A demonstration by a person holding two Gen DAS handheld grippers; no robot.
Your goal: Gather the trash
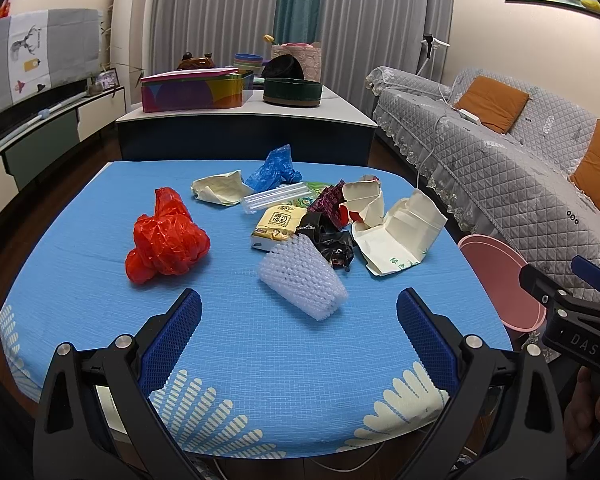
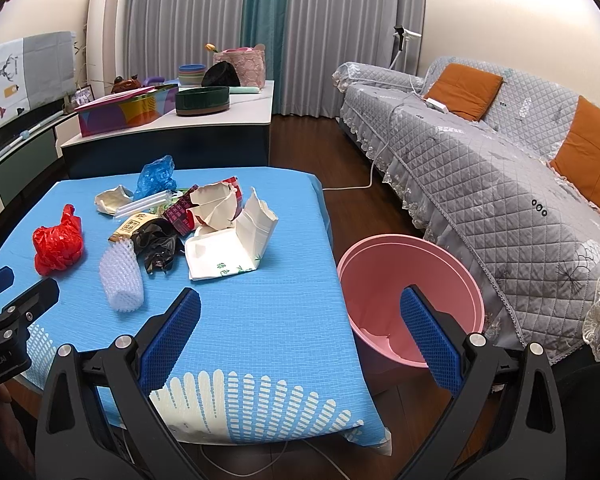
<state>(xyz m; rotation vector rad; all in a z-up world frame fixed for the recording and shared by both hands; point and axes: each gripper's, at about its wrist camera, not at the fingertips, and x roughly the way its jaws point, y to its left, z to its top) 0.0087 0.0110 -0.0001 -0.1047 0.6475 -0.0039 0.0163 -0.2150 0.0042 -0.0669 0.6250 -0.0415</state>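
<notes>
Trash lies on a table with a blue cloth: a red plastic bag, a white foam net sleeve, a tissue pack, crumpled black plastic, torn white cartons, clear tubes and a blue bag. My left gripper is open over the table's near side, just short of the foam sleeve. A pink bin stands on the floor right of the table. Open and empty, my right gripper hovers above the table's right corner and the bin.
A grey quilted sofa with orange cushions runs along the right, close behind the bin. A low table with boxes and bowls stands beyond the blue table. A white cable crosses the wooden floor. The other gripper shows at the right edge.
</notes>
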